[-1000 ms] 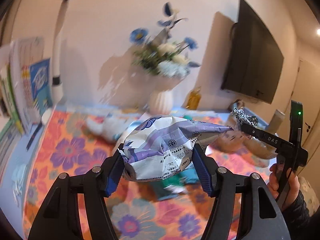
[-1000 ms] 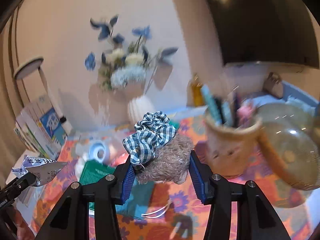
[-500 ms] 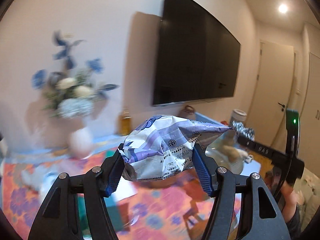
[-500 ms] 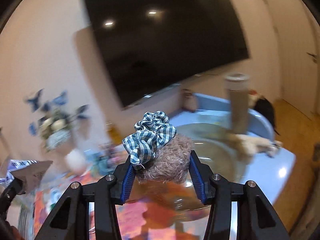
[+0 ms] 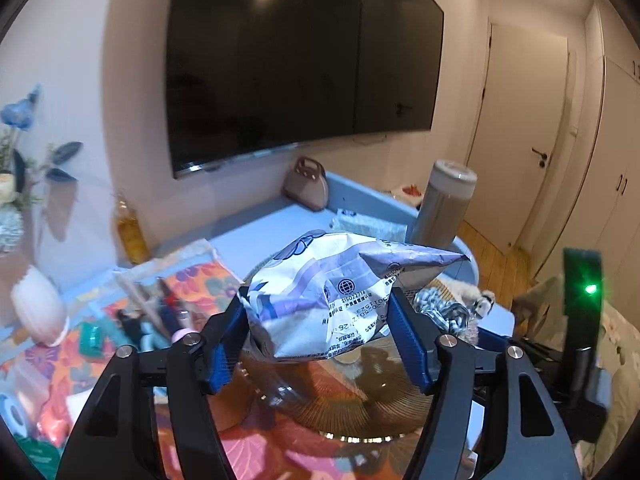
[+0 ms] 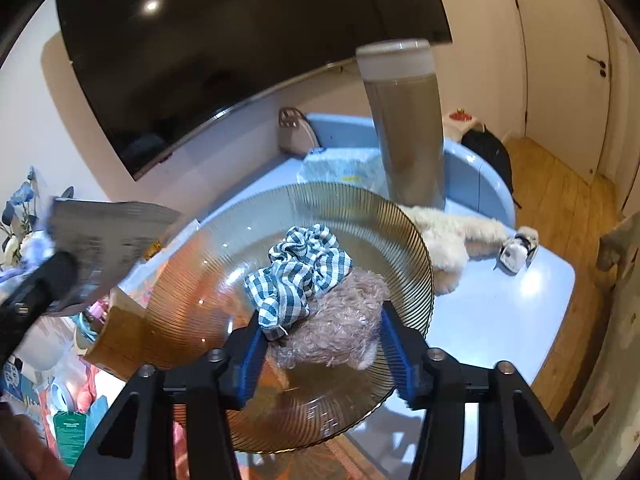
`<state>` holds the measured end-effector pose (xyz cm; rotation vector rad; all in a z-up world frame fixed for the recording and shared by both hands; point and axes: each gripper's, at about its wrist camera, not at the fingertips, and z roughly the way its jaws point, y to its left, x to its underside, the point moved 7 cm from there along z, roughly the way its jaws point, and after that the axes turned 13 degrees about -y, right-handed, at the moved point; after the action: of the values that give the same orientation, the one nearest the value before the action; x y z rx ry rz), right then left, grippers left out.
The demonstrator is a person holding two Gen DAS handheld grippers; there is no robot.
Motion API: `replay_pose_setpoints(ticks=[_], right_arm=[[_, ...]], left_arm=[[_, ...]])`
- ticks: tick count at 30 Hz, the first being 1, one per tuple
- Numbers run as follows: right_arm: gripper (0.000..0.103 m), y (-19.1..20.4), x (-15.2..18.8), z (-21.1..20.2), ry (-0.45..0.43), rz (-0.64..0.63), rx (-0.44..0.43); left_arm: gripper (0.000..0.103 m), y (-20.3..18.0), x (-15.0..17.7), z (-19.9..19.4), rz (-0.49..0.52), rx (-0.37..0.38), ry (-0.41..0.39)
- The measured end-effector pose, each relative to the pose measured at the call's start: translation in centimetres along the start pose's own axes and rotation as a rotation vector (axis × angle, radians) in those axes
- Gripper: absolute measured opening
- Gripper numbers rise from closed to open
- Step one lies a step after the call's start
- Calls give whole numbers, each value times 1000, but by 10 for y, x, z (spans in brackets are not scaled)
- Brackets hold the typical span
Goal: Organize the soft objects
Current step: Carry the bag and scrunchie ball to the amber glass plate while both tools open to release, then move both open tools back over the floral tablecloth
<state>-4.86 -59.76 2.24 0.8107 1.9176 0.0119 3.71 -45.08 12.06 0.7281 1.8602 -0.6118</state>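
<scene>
My left gripper (image 5: 320, 340) is shut on a crumpled white and purple packet (image 5: 336, 296), held above the near edge of a ribbed amber glass plate (image 5: 360, 404). My right gripper (image 6: 320, 344) is shut on a fuzzy pinkish plush piece (image 6: 340, 332) with a blue and white checked scrunchie (image 6: 300, 268) on it, held over the same plate (image 6: 208, 280). The left gripper and its packet (image 6: 108, 240) show at the left of the right wrist view. The scrunchie (image 5: 440, 312) shows beside the packet in the left wrist view.
A tall grey tumbler (image 6: 404, 128) stands behind the plate. A cream plush toy (image 6: 452, 240) lies right of the plate on the blue table (image 6: 500, 328). A tissue pack (image 6: 340, 168), small bag (image 6: 294, 132), white vase (image 5: 38, 312) and oil bottle (image 5: 130, 232) stand around.
Both grippers have swung right from the flowered cloth and vase to the glass plate, each still holding its object. The right gripper now points down over the plate.
</scene>
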Motion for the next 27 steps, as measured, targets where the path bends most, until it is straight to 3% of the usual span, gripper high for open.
replay_pose_setpoints(ticks=[1,2,3,7,14,21,27], right_arm=[[72,-3,0,1,6,13,-6],[73,-6,-1,2,8,31,-14],[73,-10,-3,2,6,46,-19],[74,-13,-6,-2,2,44,-2],[74,17,-4,-25,-3,32,-65],[77,86,10,-62,-33,-76,-182],[87,171,48,-93,-38,-251,-310]], left_arm=[[75,0,3,5,-5,-1,10],[85,2,5,7,-11,-6,14],[87,4,7,7,-19,-9,12],[87,11,10,-3,-57,8,20],[87,35,-8,-59,-47,-39,-74],[87,89,-36,-148,-75,-173,-203],[87,155,-42,-242,-81,-448,-267]])
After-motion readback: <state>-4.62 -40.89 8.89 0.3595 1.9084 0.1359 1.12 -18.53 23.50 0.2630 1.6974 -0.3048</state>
